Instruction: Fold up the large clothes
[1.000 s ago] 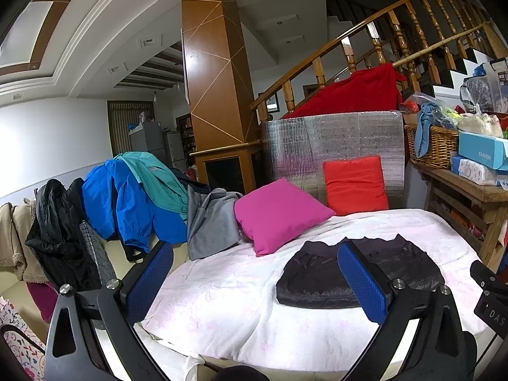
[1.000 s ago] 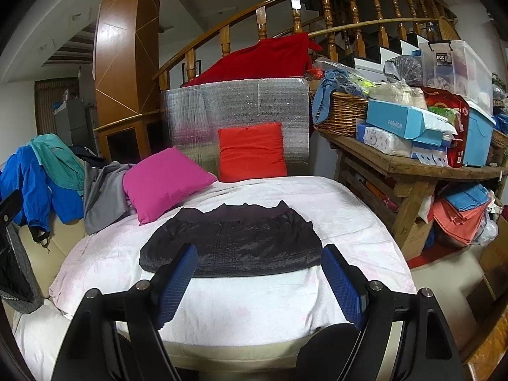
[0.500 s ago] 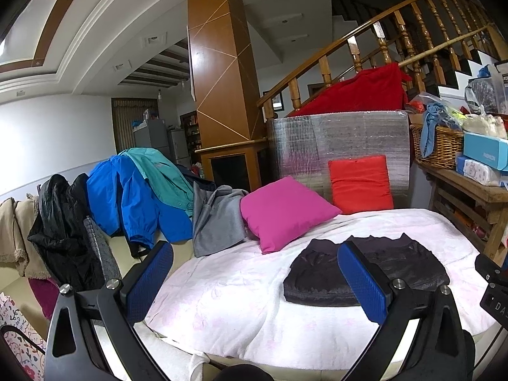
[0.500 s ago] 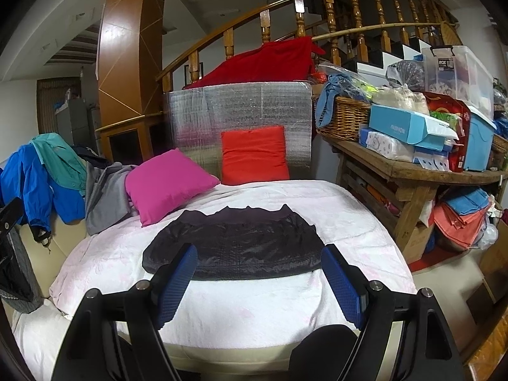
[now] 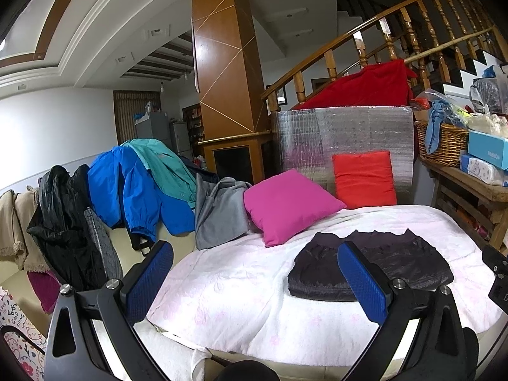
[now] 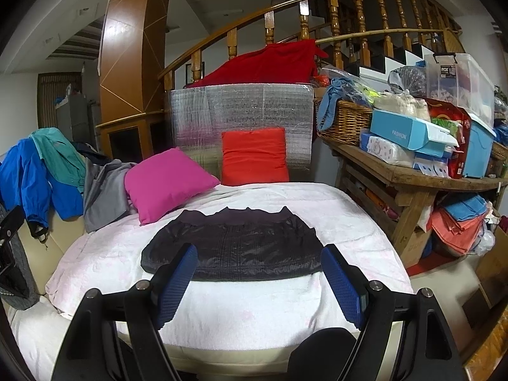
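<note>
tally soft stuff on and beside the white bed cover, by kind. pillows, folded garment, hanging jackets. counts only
Pillows: 2, pink pillow and red pillow
Folded garments on the bed cover: 1, black jacket
Jackets draped at the left: 4, grey, teal, blue, black
Total: 7

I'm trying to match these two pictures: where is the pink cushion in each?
Left wrist view: the pink cushion lies just right of centre, above the dark folded garment.
Right wrist view: the cushion lies left of centre.
Shared landmark: the red cushion just right of it.
</note>
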`<state>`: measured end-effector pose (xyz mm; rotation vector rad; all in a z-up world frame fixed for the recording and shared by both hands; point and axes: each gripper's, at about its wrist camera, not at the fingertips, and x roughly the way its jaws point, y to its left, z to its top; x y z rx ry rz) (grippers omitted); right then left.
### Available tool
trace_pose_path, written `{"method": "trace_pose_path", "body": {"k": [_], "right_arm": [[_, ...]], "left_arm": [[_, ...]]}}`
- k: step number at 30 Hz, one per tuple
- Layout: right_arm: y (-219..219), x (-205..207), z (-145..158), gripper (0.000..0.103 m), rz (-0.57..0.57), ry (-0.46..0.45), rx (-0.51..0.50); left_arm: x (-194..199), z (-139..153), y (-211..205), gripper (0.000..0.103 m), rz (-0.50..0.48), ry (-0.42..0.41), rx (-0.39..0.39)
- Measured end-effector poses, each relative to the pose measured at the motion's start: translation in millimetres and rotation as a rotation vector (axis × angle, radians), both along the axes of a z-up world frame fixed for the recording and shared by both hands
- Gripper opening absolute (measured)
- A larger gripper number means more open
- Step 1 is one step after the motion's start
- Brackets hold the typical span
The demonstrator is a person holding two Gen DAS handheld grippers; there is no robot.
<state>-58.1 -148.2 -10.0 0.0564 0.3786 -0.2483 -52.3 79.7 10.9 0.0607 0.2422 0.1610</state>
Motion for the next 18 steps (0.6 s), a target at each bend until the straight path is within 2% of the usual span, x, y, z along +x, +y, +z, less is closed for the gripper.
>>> {"method": "trace_pose_path", "body": {"k": [18], "right_arm": [[-6, 11, 12, 0.083, 0.024, 0.006, -0.046]], "left_arm": [[9, 1, 2, 0.103, 0.021, 0.013, -0.037]]}}
